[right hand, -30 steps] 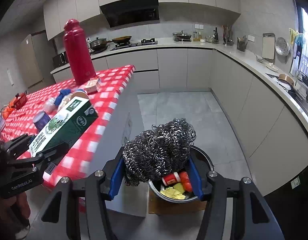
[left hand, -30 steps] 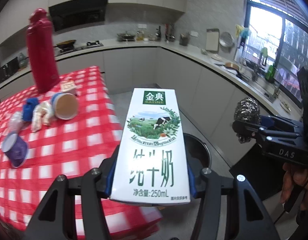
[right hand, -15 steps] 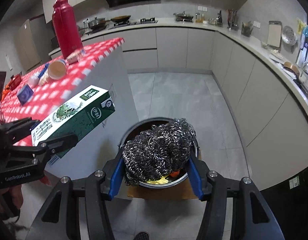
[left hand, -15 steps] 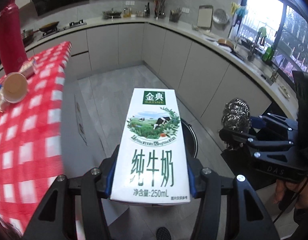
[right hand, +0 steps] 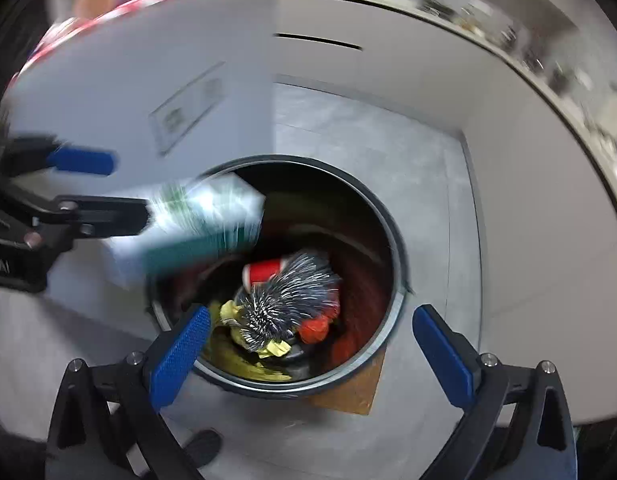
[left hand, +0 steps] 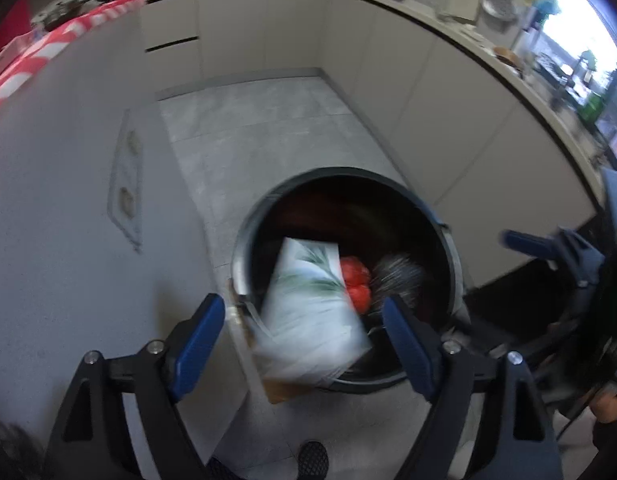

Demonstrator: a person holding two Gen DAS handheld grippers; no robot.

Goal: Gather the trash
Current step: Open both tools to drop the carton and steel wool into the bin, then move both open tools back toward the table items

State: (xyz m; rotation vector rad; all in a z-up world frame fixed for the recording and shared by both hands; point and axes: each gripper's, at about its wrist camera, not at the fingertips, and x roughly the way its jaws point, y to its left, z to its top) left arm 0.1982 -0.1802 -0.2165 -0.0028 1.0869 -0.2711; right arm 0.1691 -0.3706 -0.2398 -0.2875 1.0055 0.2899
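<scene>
My left gripper (left hand: pixel 304 320) is open above the round metal trash bin (left hand: pixel 244 240). The white and green milk carton (left hand: pixel 312 308) is loose below it, blurred, dropping over the bin's near rim. It also shows in the right wrist view (right hand: pixel 204 216) beside the left gripper's fingers (right hand: pixel 84 162). My right gripper (right hand: pixel 312 336) is open over the bin (right hand: pixel 396 300). The steel wool scrubber (right hand: pixel 288 300) lies blurred inside the bin on red and yellow trash; it also shows in the left wrist view (left hand: pixel 396 276).
The bin stands on a brown mat (right hand: pixel 348 392) on the grey tiled floor (left hand: pixel 248 128). The white island side (left hand: pixel 60 200) with the red checked cloth (left hand: pixel 48 48) is at left. Grey cabinets (left hand: pixel 448 112) curve around the right.
Both grippers tipped down over the bin and opened. The milk carton left the left gripper and the steel wool left the right gripper; both drop into the bin.
</scene>
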